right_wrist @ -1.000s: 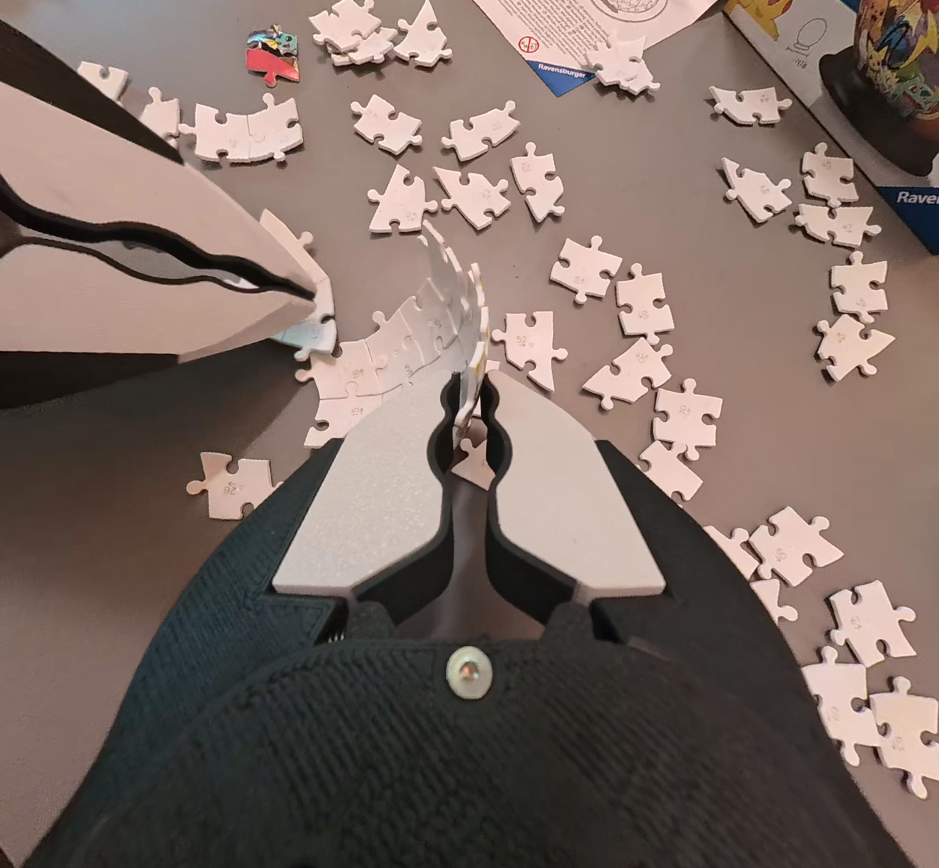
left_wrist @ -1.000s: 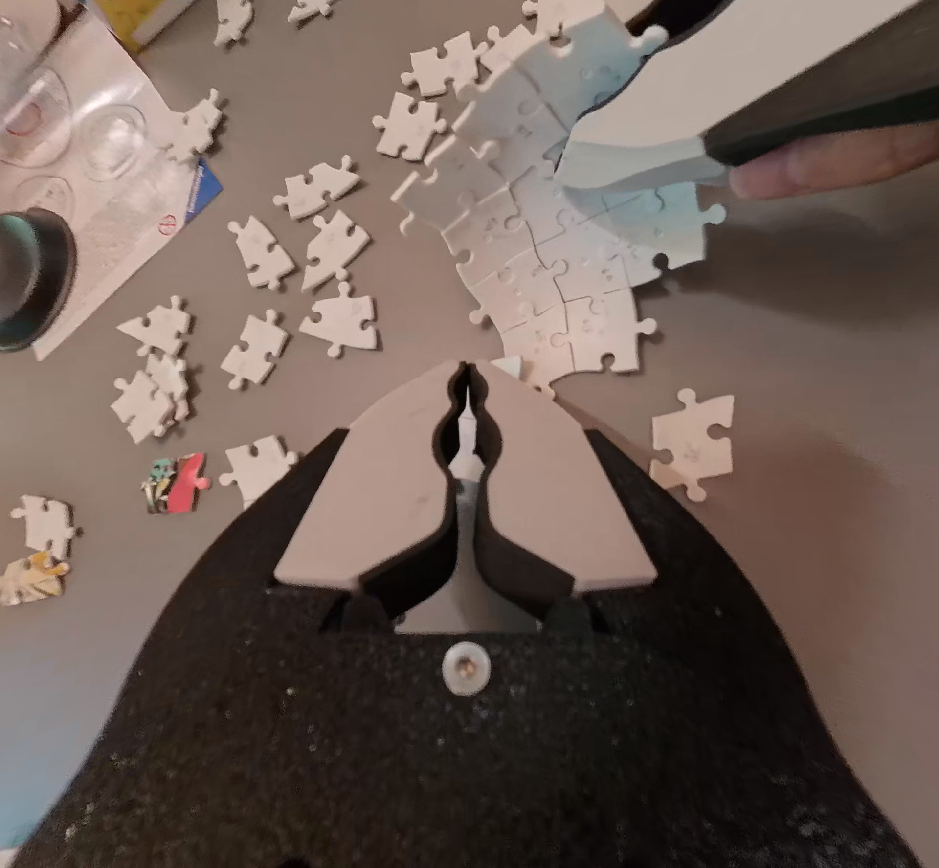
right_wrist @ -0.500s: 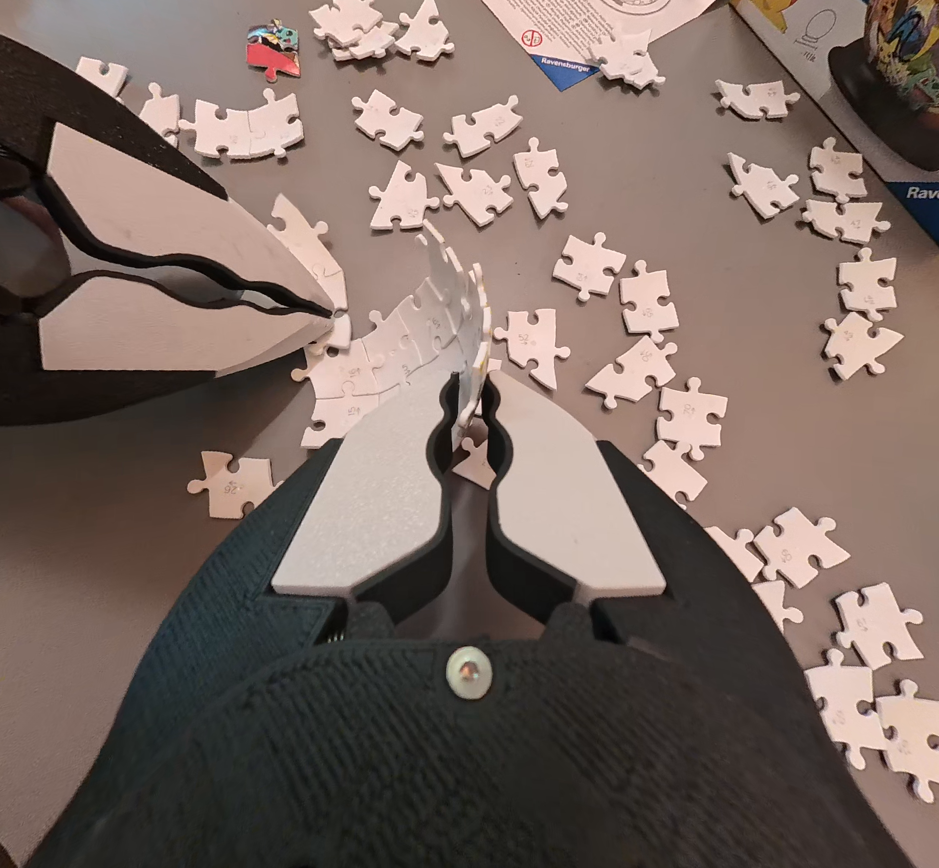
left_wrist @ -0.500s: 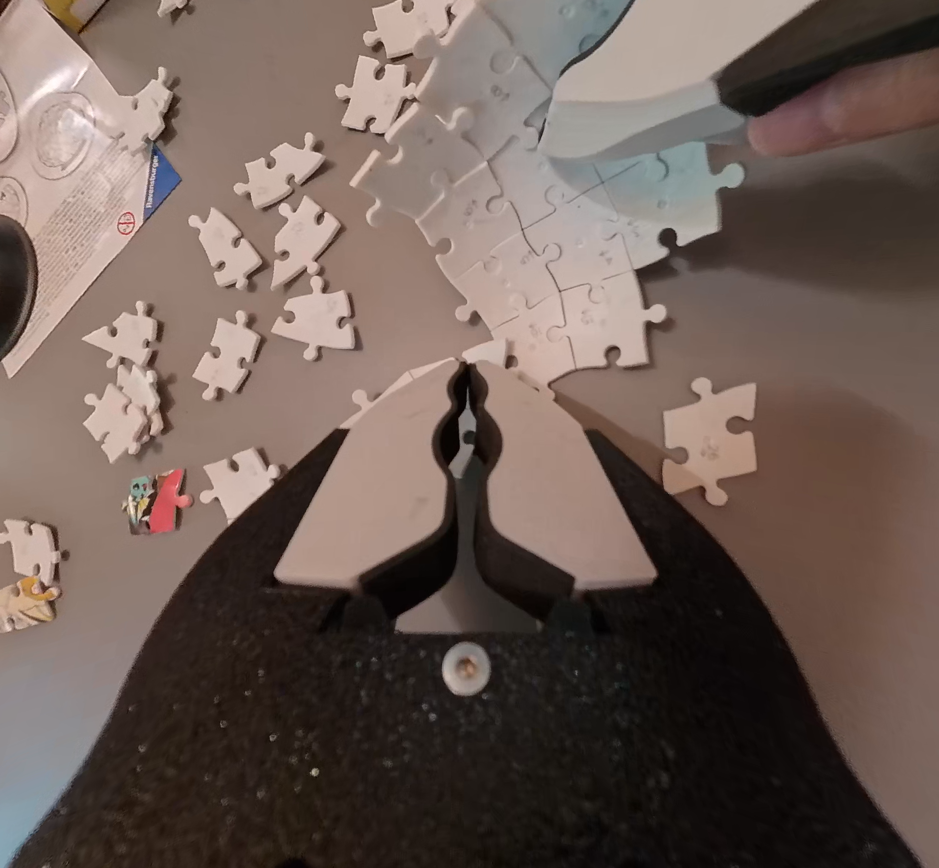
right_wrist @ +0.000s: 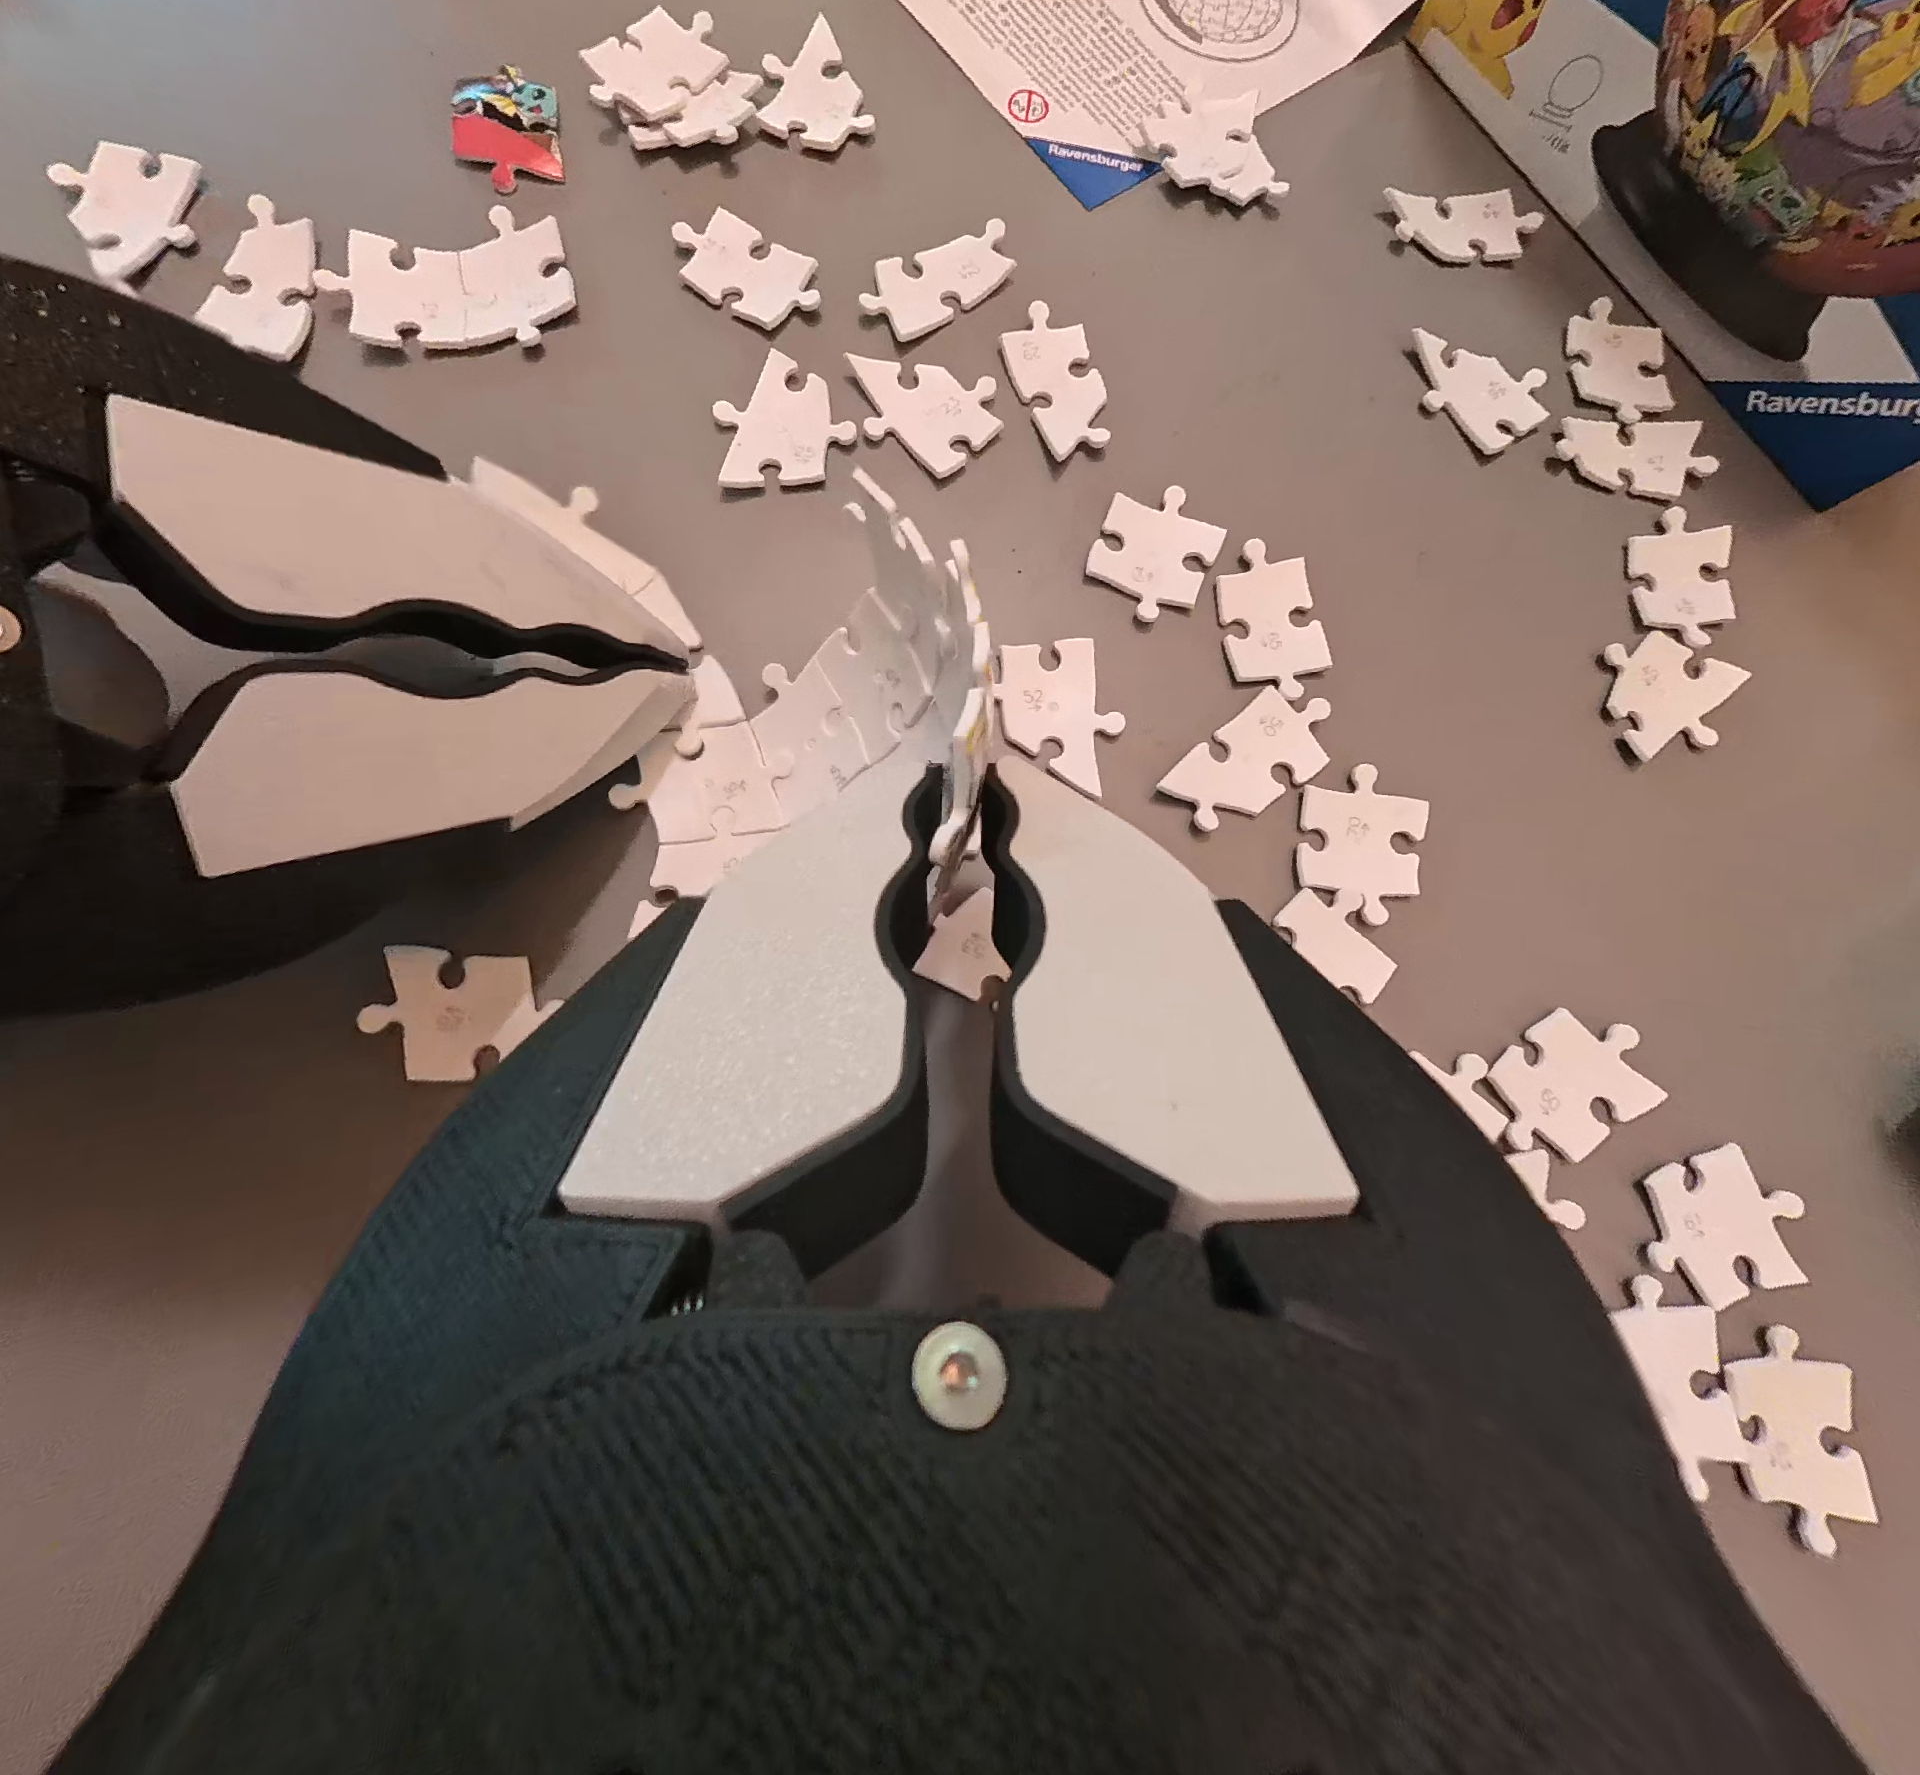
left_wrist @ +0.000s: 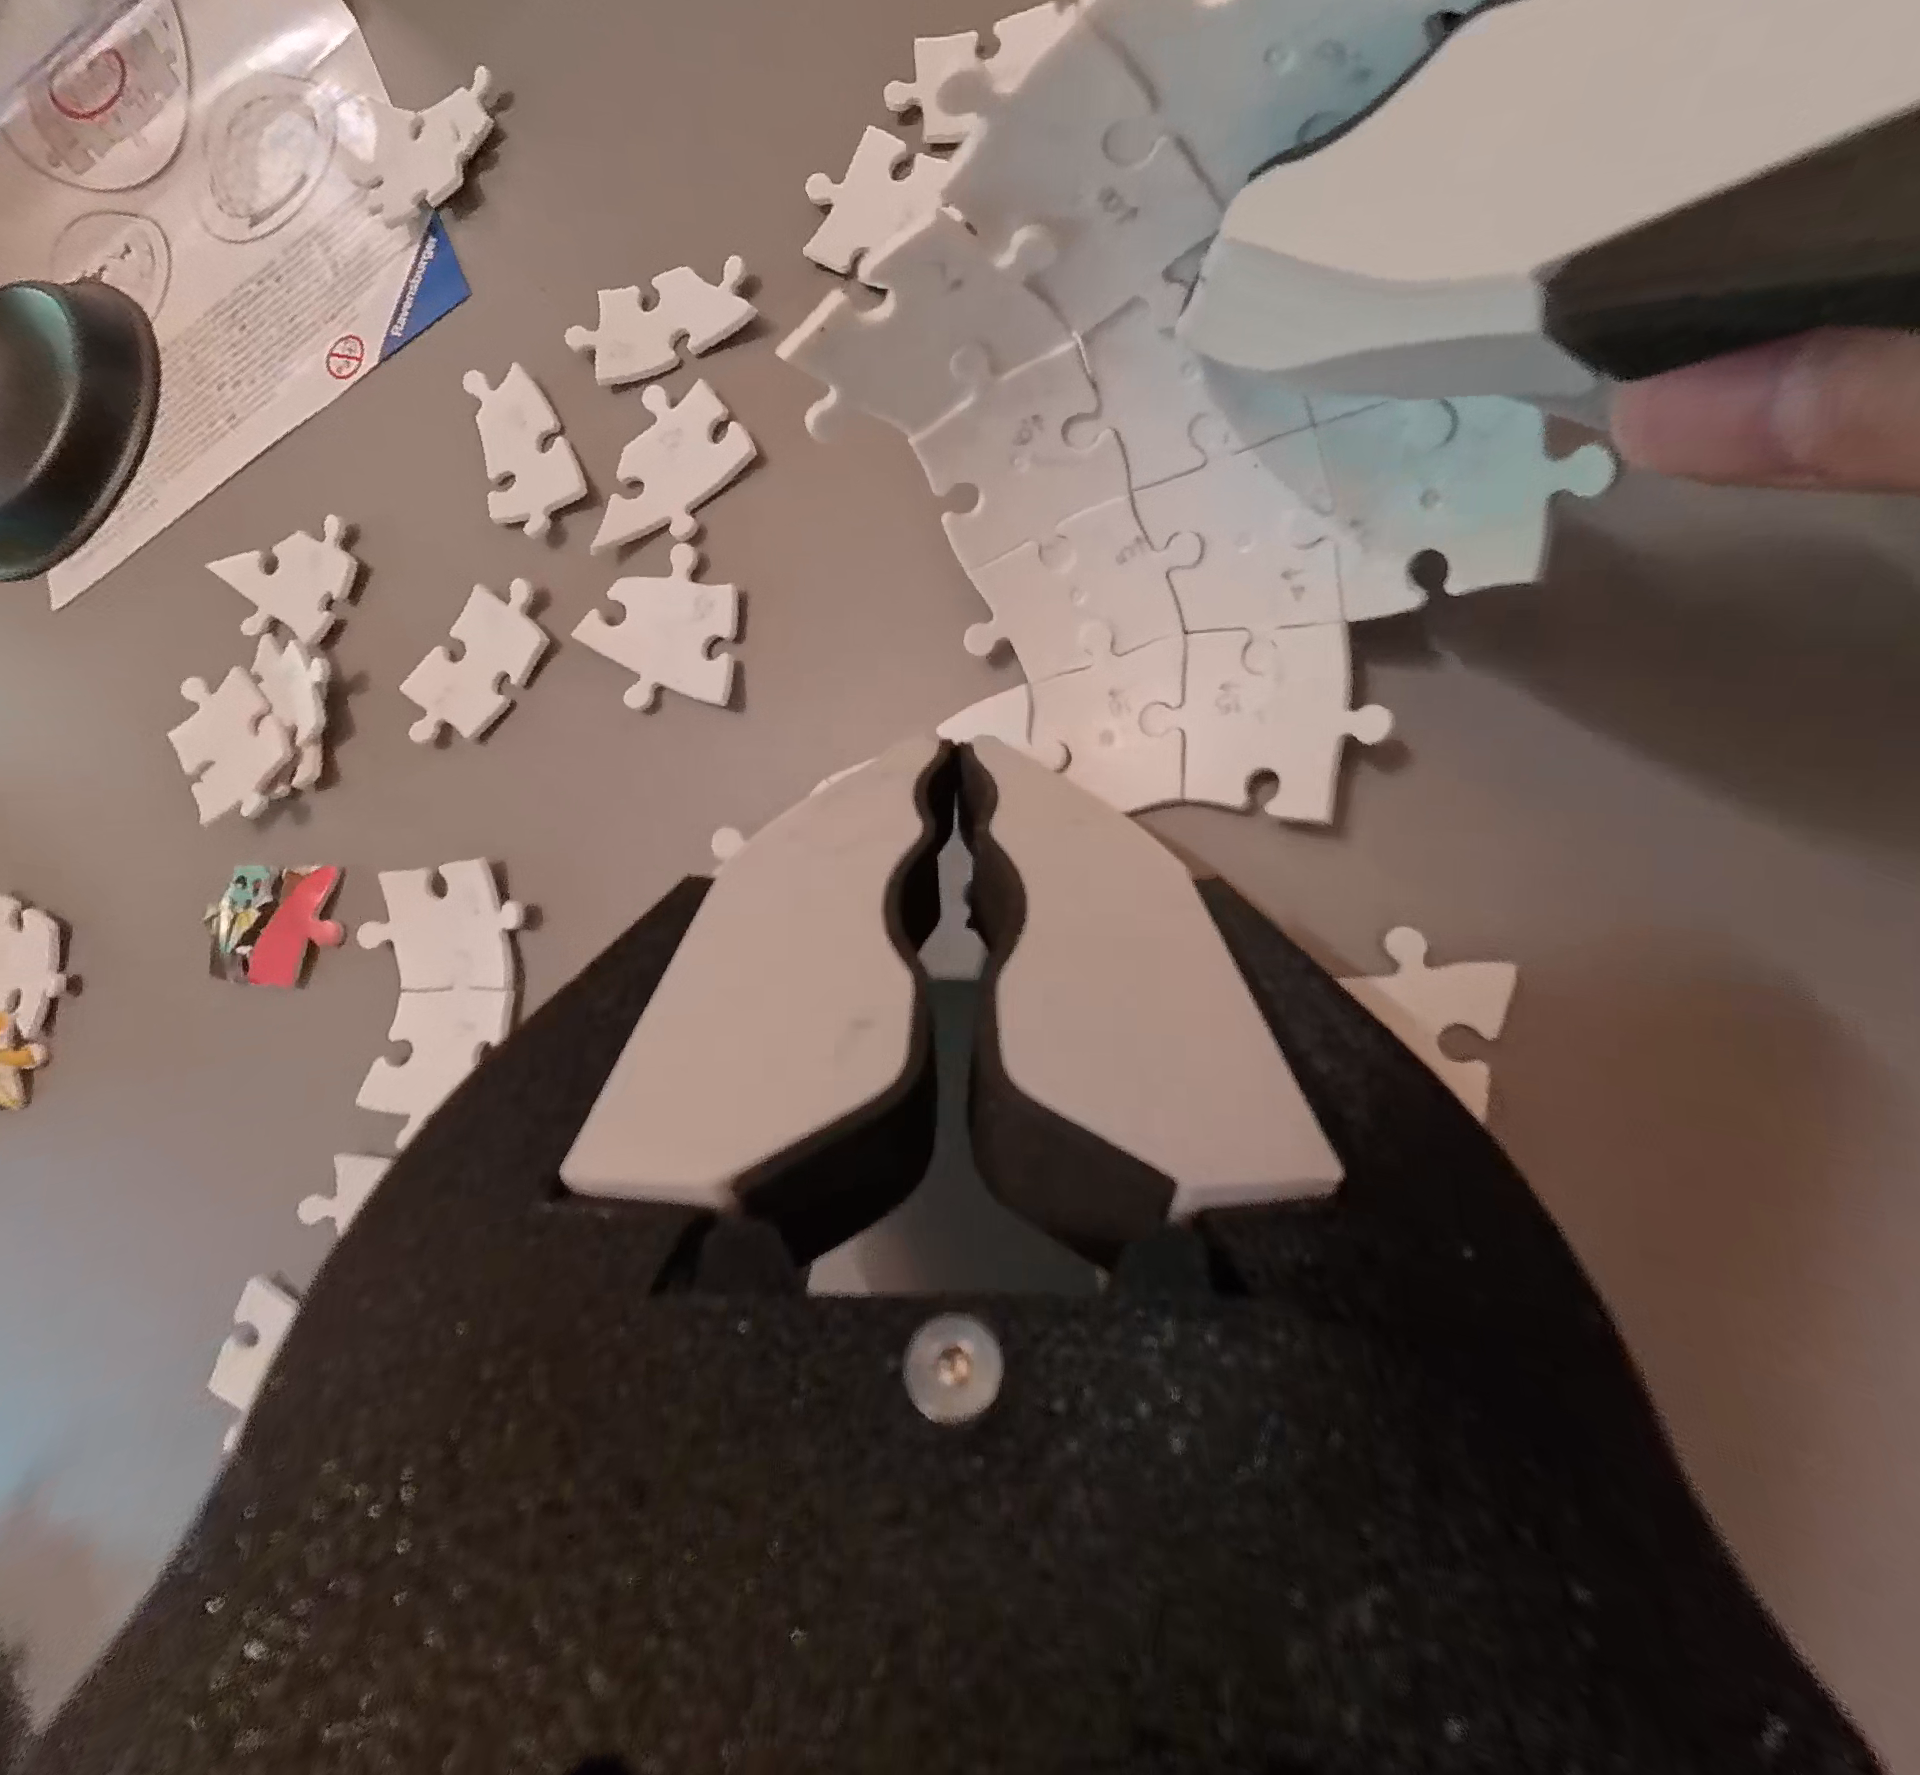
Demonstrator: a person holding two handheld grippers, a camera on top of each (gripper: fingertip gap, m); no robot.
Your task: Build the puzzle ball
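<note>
A curved section of joined white puzzle pieces rests its near end on the grey table, and its far end is lifted. My right gripper is shut on that raised end, seen edge-on. It also shows at the top right of the left wrist view. My left gripper is shut at the section's near end, with a thin white piece edge-on between its fingers. It shows from the side in the right wrist view. Loose white pieces lie all around.
An instruction sheet, a black stand and clear plastic shells lie at the far side. The puzzle box stands at the right. A coloured piece and a joined two-piece strip lie to the left. Tip to tip, the grippers are about 8 centimetres apart.
The left gripper has shifted a little along the section's near end, still shut. The right gripper has kept its hold and tilted the far end up slightly.
</note>
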